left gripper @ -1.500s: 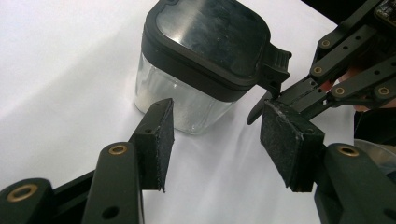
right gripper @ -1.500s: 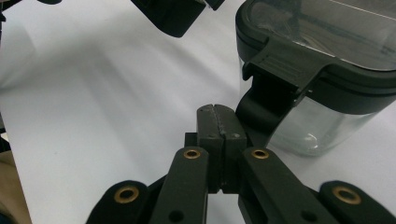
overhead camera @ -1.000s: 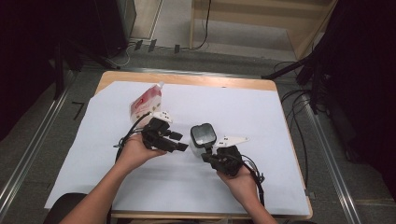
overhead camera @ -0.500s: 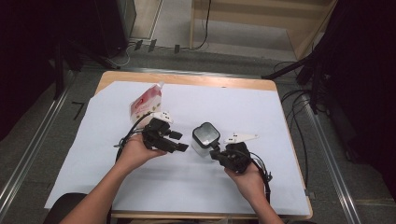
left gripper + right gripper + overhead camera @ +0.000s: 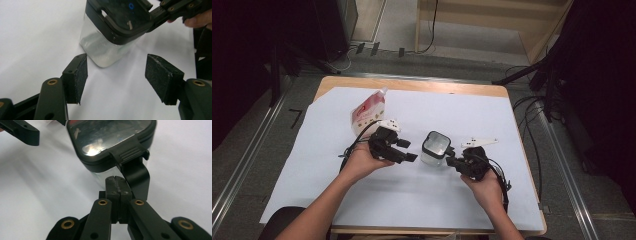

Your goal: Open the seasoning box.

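Clear plastic: the container (image 5: 435, 148) has see-through walls, rounded corners and a squarish body; a pale whitish haze shows low inside it in the left gripper view (image 5: 105, 47).
Lid: black rimmed frame with a glossy, reflective top panel (image 5: 110, 132); a ribbed black latch tab (image 5: 130, 151) hangs over one edge, with a black flap dropping below it.
Place: container stands on the white sheet (image 5: 492, 125) near the table's middle, between the two grippers; it looks tipped a little in the left gripper view, though how much I cannot tell.
Right gripper: at 4 o'clock of the container in the high view (image 5: 455, 161), held in the person's right hand (image 5: 484, 187); its jaws are pressed together with no gap, their tips just under the latch tab and against the flap (image 5: 115, 180). Whether anything is pinched between them cannot be told.
Left gripper: at 9 o'clock of the container in the high view (image 5: 407, 152), held in the left hand (image 5: 362, 162); jaws spread wide, nothing between the pads (image 5: 81, 75), the container near but apart from them, toward 12 o'clock in its own view.
Pouch: red and white spouted pouch (image 5: 368, 112) stands at 10 o'clock of the container, beyond the left gripper.
Table: wooden edge (image 5: 412, 85) shows around the sheet.
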`<state>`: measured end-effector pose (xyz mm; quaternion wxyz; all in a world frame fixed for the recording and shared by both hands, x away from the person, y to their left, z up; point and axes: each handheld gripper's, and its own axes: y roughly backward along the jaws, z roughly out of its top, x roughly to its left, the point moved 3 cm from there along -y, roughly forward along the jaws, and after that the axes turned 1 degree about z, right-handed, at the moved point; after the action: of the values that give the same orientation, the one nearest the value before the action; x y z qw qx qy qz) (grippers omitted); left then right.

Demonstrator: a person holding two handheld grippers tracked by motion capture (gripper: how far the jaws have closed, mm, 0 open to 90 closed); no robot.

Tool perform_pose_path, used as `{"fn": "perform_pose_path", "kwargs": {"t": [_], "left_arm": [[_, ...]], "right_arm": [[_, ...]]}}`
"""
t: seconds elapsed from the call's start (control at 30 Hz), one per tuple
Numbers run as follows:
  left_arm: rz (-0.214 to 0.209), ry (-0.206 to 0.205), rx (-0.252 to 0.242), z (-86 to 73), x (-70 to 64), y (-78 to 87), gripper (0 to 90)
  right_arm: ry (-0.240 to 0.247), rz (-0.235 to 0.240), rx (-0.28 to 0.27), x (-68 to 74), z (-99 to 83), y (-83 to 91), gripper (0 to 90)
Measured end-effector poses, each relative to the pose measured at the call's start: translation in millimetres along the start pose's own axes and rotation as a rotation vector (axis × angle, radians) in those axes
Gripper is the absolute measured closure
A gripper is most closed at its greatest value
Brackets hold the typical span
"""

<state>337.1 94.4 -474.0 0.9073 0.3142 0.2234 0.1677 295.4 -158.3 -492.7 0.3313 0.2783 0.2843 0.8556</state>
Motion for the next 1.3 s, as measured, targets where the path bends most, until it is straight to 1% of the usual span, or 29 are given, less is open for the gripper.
{"fn": "perform_pose_path", "kwargs": {"t": [0.03,0.07,0.1,0.2,0.23,0.27,0.3,0.33,0.37,0.4,0.47,0.5,0.6,0.63,0.7,0.73,0.77,0.8,0.87,0.9,0.97,1.03,1.1,1.13,1.17,1.2,1.27,1.3], "left_arm": [[-0.018,0.007,-0.003,1.1,0.0,-1.0,35.5],[-0.018,0.009,0.001,2.0,-0.9,-1.9,34.9],[-0.012,-0.005,0.012,3.3,-1.8,-2.5,34.3],[-0.008,-0.037,0.017,7.0,-4.7,-4.1,31.6],[-0.023,-0.037,0.022,8.6,-5.3,-5.0,31.7],[-0.028,-0.035,0.025,9.6,-5.5,-5.6,31.7],[-0.052,-0.038,0.034,11.3,-5.7,-6.4,31.7],[-0.074,-0.035,0.031,12.2,-6.0,-7.3,31.5],[-0.086,-0.039,0.032,13.5,-6.5,-8.9,30.1],[-0.078,-0.045,0.038,14.6,-6.7,-10.2,28.0],[-0.053,-0.072,0.054,17.6,-6.3,-12.9,25.9],[-0.047,-0.077,0.047,19.6,-5.6,-14.7,24.4],[-0.047,-0.079,0.042,25.3,-3.0,-19.9,21.2],[-0.045,-0.084,0.044,27.5,-1.2,-22.9,20.5],[-0.043,-0.086,0.061,30.6,1.0,-27.7,19.6],[-0.033,-0.086,0.058,31.5,1.2,-29.9,18.7],[-0.039,-0.087,0.060,32.6,1.9,-32.5,18.5],[-0.034,-0.085,0.058,33.4,2.1,-34.5,17.9],[-0.036,-0.087,0.057,33.9,2.7,-37.7,16.8],[-0.043,-0.082,0.056,33.8,2.7,-40.1,16.6],[-0.051,-0.090,0.064,33.5,3.6,-43.0,16.5],[-0.059,-0.094,0.062,32.9,3.5,-46.7,16.5],[-0.062,-0.091,0.064,32.3,3.1,-49.8,16.5],[-0.061,-0.098,0.065,32.4,3.5,-50.8,16.5],[-0.057,-0.095,0.063,32.2,2.9,-52.7,16.5],[-0.053,-0.102,0.062,32.2,3.3,-54.3,15.9],[-0.039,-0.104,0.061,32.5,3.6,-56.4,15.7],[-0.039,-0.101,0.054,32.6,3.8,-57.5,15.7]], "right_arm": [[-0.004,-0.002,0.001,-2.0,-0.1,0.8,89.9],[-0.009,-0.002,-0.001,-3.8,-0.1,1.7,89.9],[-0.009,-0.006,0.001,-4.9,0.0,2.6,89.9],[-0.019,-0.015,-0.006,-9.4,0.6,7.0,89.9],[-0.019,-0.019,-0.009,-10.9,1.0,7.7,89.9],[-0.022,-0.020,-0.010,-13.0,1.6,8.6,89.9],[-0.023,-0.023,-0.007,-14.4,1.7,9.1,89.9],[-0.031,-0.030,-0.007,-16.2,2.0,10.0,89.9],[-0.029,-0.033,-0.009,-17.8,2.2,10.7,89.9],[-0.034,-0.035,-0.011,-19.9,2.4,11.9,89.9],[-0.038,-0.040,-0.013,-22.0,3.3,13.1,89.9],[-0.035,-0.043,-0.013,-23.4,3.8,13.5,89.9],[-0.046,-0.048,-0.020,-28.3,5.1,13.3,89.9],[-0.054,-0.053,-0.016,-29.3,5.4,13.1,89.9],[-0.053,-0.058,-0.017,-32.8,6.5,11.6,89.9],[-0.056,-0.062,-0.019,-34.4,7.6,11.1,89.9],[-0.057,-0.065,-0.020,-35.4,8.4,11.0,89.9],[-0.056,-0.073,-0.022,-37.2,9.5,11.4,89.9],[-0.056,-0.078,-0.025,-39.9,10.9,12.2,89.9],[-0.062,-0.084,-0.024,-41.1,11.6,12.9,89.9],[-0.064,-0.097,-0.035,-44.5,13.2,14.7,89.9],[-0.064,-0.099,-0.046,-47.5,15.0,14.7,89.9],[-0.067,-0.099,-0.039,-48.5,16.5,12.0,89.9],[-0.064,-0.107,-0.037,-48.4,16.9,9.9,89.9],[-0.058,-0.119,-0.035,-48.6,17.4,8.9,89.9],[-0.051,-0.122,-0.037,-49.3,18.0,7.7,89.9],[-0.061,-0.121,-0.039,-50.6,18.5,6.8,89.9],[-0.055,-0.124,-0.039,-51.4,18.7,5.9,89.9]]}}
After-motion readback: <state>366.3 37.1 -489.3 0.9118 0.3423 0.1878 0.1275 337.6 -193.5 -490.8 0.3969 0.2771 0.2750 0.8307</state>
